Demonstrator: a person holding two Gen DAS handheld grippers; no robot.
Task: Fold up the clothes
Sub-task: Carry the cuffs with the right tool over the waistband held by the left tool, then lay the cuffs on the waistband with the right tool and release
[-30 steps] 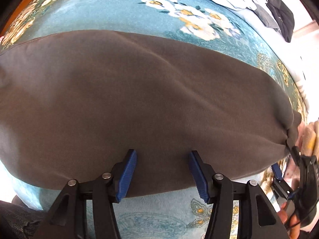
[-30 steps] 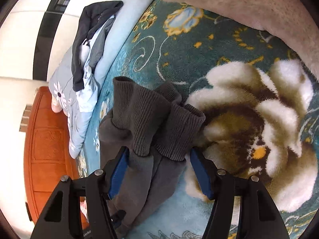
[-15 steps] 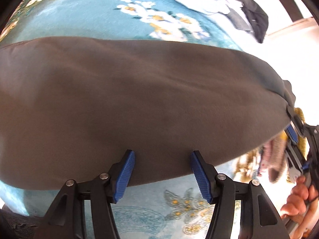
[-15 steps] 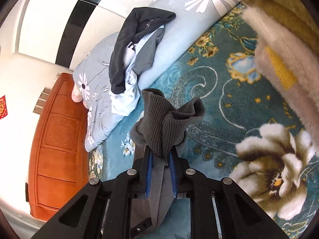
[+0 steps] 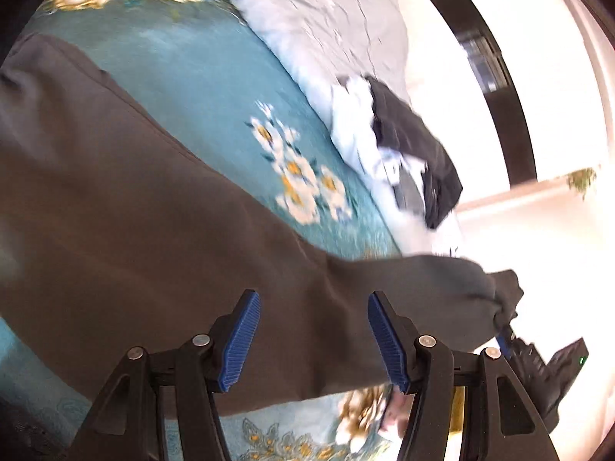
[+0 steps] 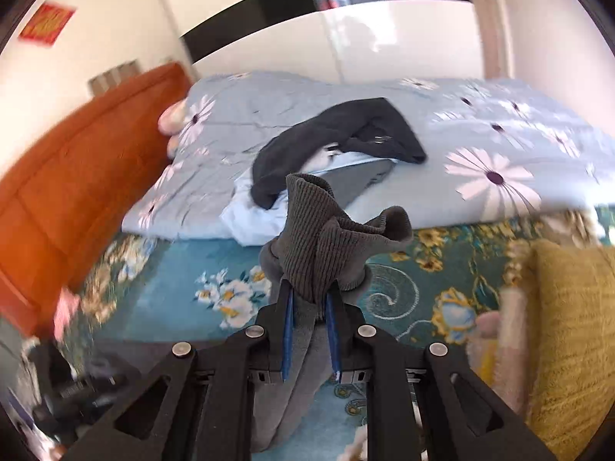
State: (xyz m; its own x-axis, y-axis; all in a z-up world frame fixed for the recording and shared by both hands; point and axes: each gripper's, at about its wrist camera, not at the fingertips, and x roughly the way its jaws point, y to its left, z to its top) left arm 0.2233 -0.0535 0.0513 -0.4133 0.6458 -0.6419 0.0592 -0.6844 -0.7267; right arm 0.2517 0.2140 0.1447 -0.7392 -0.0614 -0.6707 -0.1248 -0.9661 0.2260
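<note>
Two ribbed cuffs (image 6: 326, 246) sit clamped in my right gripper (image 6: 310, 340), lifting that end of the grey trousers (image 5: 153, 253) off the teal blanket (image 5: 215, 88); my left gripper (image 5: 313, 340) hangs spread wide above the cloth. I'd keep the cuffs stacked and carry them level. Motion blur hides the creases, and the waistband is out of frame

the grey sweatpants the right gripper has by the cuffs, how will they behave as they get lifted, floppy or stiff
Probably floppy: the grey sweatpants sag in a long soft span away from the right gripper, which pinches the ribbed cuffs. The bunched rib knit likely grips well, so slipping seems unlikely. The thick fabric may feel fairly heavy and drag on the teal blanket.
</note>
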